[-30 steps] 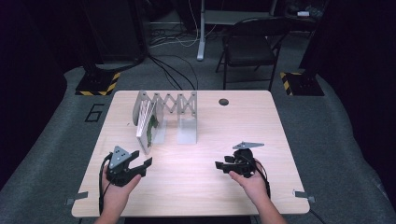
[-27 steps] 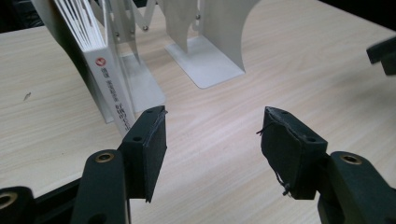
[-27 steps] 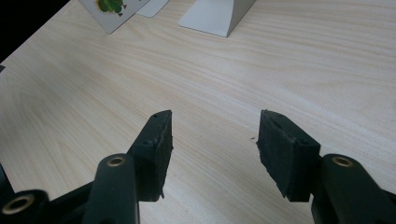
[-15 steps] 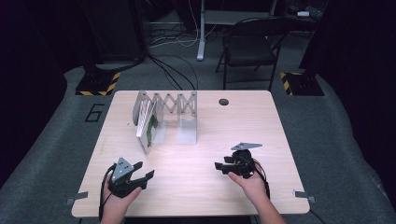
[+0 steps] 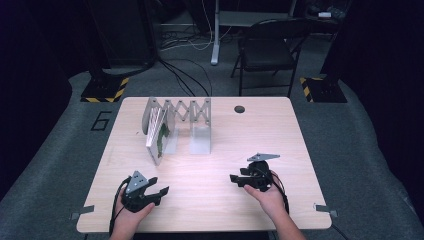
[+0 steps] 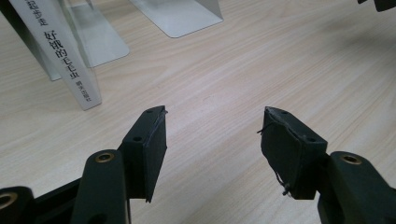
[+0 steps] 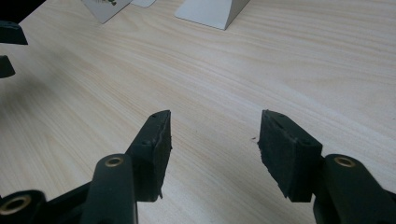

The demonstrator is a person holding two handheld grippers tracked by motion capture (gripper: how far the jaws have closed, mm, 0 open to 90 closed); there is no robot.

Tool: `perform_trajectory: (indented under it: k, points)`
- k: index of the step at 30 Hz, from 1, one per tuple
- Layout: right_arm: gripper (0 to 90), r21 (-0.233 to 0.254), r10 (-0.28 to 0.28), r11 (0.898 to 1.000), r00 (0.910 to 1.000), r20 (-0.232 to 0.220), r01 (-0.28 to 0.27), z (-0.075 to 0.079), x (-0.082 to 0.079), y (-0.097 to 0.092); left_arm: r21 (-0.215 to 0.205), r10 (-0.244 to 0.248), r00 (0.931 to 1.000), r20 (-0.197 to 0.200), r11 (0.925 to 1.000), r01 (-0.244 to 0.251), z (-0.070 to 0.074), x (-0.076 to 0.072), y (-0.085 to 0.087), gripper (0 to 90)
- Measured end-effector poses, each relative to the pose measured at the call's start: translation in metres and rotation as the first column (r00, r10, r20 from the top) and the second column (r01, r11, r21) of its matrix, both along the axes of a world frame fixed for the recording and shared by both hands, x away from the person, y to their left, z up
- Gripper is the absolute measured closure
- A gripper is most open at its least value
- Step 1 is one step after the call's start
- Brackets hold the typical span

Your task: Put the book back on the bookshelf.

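Left gripper [image 5: 159,192] has sunk toward the table's [image 5: 280,125] near edge.
Both it and right gripper [image 5: 235,179] gape, holding nothing; book [image 5: 159,135] stands well apart.

light wood table [image 5: 280,130]; metal accordion book rack [image 5: 186,117] stands at the far left-centre; one white book [image 5: 158,136] leans in its left slot; dark round grommet [image 5: 239,109] near far edge

The table [image 5: 300,130] is pale wood grain, smooth and matt. The rack [image 5: 200,130] near its far edge looks like brushed metal, faintly shiny. The book [image 6: 65,51] has a glossy paper spine. The left gripper [image 6: 212,135] is matt black plastic (pads rough, edges frayed).
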State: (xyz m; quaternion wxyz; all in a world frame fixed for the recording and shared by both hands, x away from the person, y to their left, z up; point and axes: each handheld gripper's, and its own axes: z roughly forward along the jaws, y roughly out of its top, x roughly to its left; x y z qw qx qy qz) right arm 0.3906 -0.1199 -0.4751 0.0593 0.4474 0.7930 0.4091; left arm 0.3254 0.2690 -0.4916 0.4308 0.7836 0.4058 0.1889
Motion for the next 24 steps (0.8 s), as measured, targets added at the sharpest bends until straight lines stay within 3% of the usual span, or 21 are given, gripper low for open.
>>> perform_trajectory:
  k: [2, 10, 18, 24]
  points:
    - [43.8, -0.002, -0.013, 1.000, 0.9996, -0.024, 0.013, -0.001, -0.001, 0.000, 0.015, -0.019, 0.9998, -0.008, 0.9997, 0.019, -0.001, 0.001, -0.002, 40.9]
    - [43.6, -0.023, 0.001, 1.000, 0.9996, -0.028, -0.002, -0.006, 0.001, 0.002, 0.062, -0.079, 0.9969, 0.002, 0.9950, 0.079, -0.004, -0.001, -0.015, 40.8]
    - [43.6, -0.035, 0.011, 0.999, 0.9991, -0.041, -0.012, -0.009, 0.001, 0.005, 0.062, -0.143, 0.9898, -0.004, 0.9878, 0.143, -0.006, -0.002, -0.024, 40.9]
    - [43.6, -0.050, 0.035, 0.998, 0.9991, -0.024, -0.036, -0.010, 0.000, 0.008, 0.081, -0.180, 0.9834, -0.021, 0.9801, 0.181, -0.007, -0.001, -0.029, 40.8]
